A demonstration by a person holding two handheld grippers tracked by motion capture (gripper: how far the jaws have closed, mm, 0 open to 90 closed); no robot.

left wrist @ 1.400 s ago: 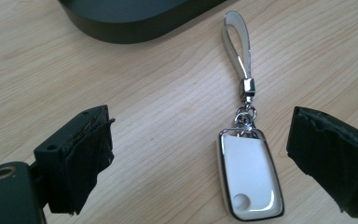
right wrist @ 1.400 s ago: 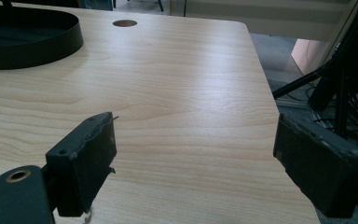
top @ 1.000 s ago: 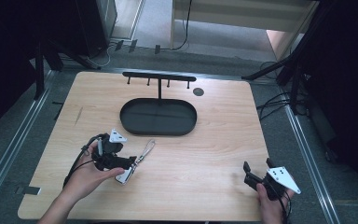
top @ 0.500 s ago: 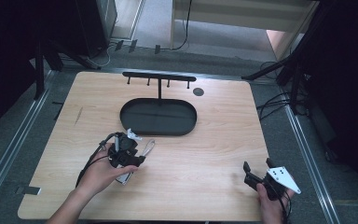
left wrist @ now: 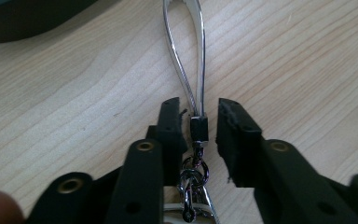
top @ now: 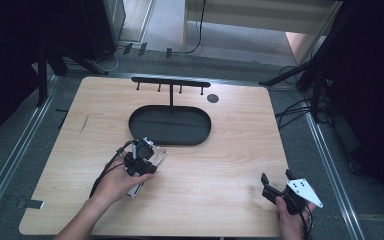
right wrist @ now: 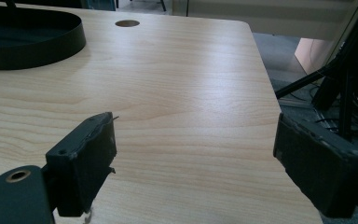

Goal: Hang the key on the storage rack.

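A key strap [left wrist: 198,127] lies on the wooden table: a silver loop, a black clamp, then a small chain and ring. In the left gripper view my left gripper [left wrist: 199,106] points down over it, its jaws on either side of the black clamp with small gaps still showing. The jaws have just been closing, and the clamp is between them. In the high view that gripper [top: 142,162] sits just below the black tray, with the strap's loop [top: 160,156] poking out beside it. My right gripper [top: 276,176] rests at the table's front right, open and empty [right wrist: 196,135].
A black oval tray [top: 140,125] stands at the table's middle back, and behind it a black rack with hooks [top: 170,82]. A round hole [top: 212,98] sits near the back right. The table's right edge [right wrist: 265,93] runs close to my right gripper.
My left hand has moved right and toward the tray, coming down over the strap, and its jaws have narrowed around the clamp. The right hand has kept still.
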